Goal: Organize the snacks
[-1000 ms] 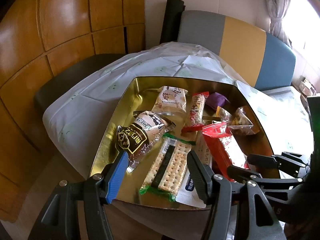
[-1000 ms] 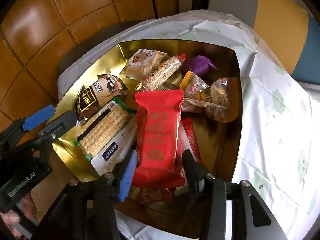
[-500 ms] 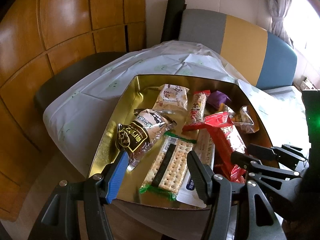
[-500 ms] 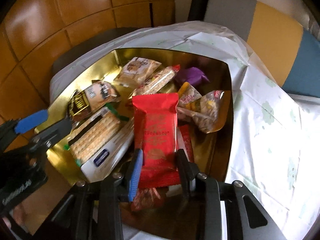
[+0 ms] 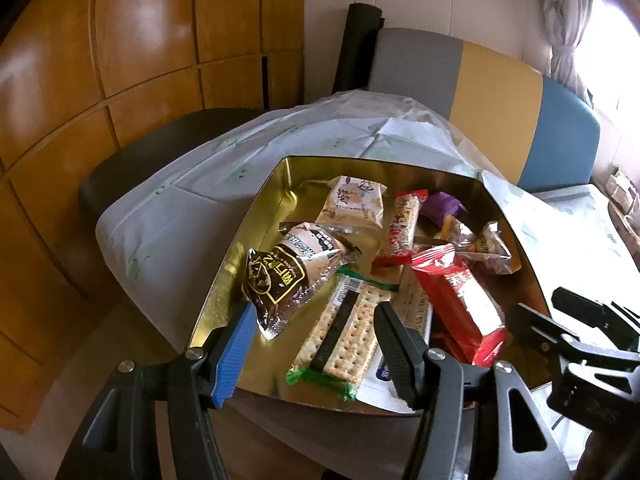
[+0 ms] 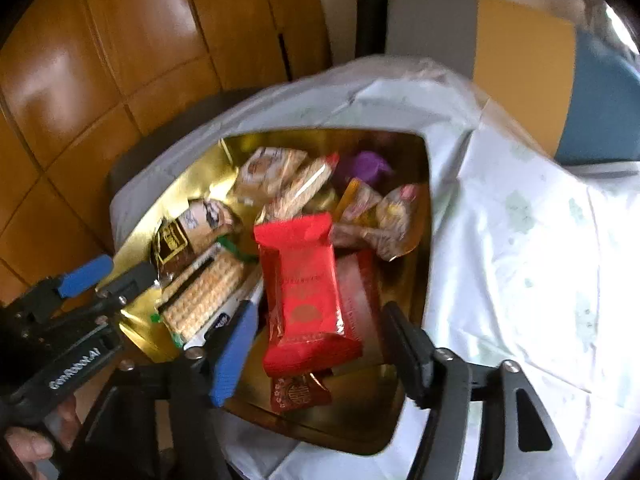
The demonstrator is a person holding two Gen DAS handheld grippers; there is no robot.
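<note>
The red snack packet [image 6: 306,292] lies in your gold tray [image 6: 416,280], between the spread jaws of your right gripper [image 6: 316,348], which grips nothing. Your left gripper [image 5: 312,348] gapes empty over the cracker pack [image 5: 344,336]; its body reads "GenRobot.AI".

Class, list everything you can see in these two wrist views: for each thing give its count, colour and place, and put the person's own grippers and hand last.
gold tray: 1, gold, on the tablecloth
red packet: 1, red, tray's near side, between the right gripper's open fingers
cracker pack: 1, clear with green ends, tray front
brown snack bag: 1, brown and cream, tray left
beige pouch: 1, beige, tray back
purple packet: 1, purple, tray back right
tablecloth: 1, pale, under the tray
chair back: 1, grey, yellow, blue, behind the table
left gripper: 1, black, blue pad, open over the crackers
right gripper: 1, black, blue pad, open
hand: 1, on the left gripper's handle
</note>
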